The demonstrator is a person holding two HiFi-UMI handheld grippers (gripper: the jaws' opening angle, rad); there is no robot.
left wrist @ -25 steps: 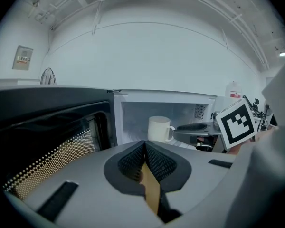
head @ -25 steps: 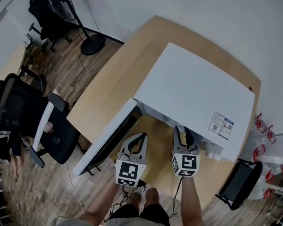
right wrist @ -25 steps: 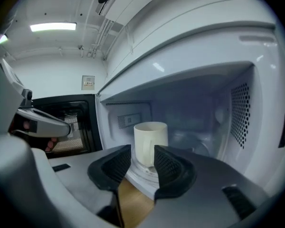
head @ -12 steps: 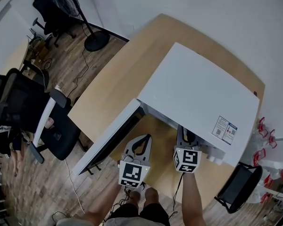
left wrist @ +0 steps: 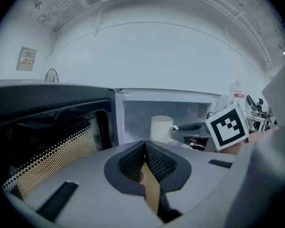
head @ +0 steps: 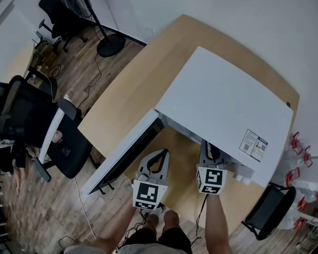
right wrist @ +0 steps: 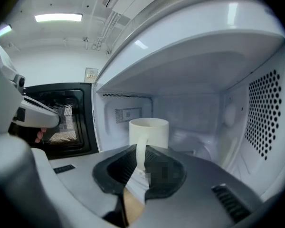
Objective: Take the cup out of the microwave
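From 6 o'clock in the head view the person's forearms [head: 218, 227] come up, one gripper in each hand. The left gripper [left wrist: 145, 148] hangs over the table just in front of the microwave's mouth, jaws pressed together with nothing between them. At its 3 o'clock the right gripper [right wrist: 141, 164] reaches under the microwave's front edge. Its jaws have just been closing and now pinch the handle [right wrist: 140, 152] of the cup [right wrist: 149, 131]. The cup is white and stands upright inside the cavity, near the middle, with its handle turned toward that gripper. The door [head: 124, 155] hangs wide open toward 7 o'clock, dark window inward. The microwave [head: 222, 105] is white and fills the right part of a pale wooden table [head: 124, 97] with rounded corners. A wood-plank floor [head: 69, 83] spreads from 8 to 11 o'clock, and a light cable [head: 80, 202] trails across it near the door. A black office chair [head: 26, 120] stands at 9 o'clock and a fan [head: 107, 47] on a round base at 11. Another dark chair [head: 267, 208] sits at 4 o'clock. A white wall [head: 228, 9] closes the room from 12 to 2.
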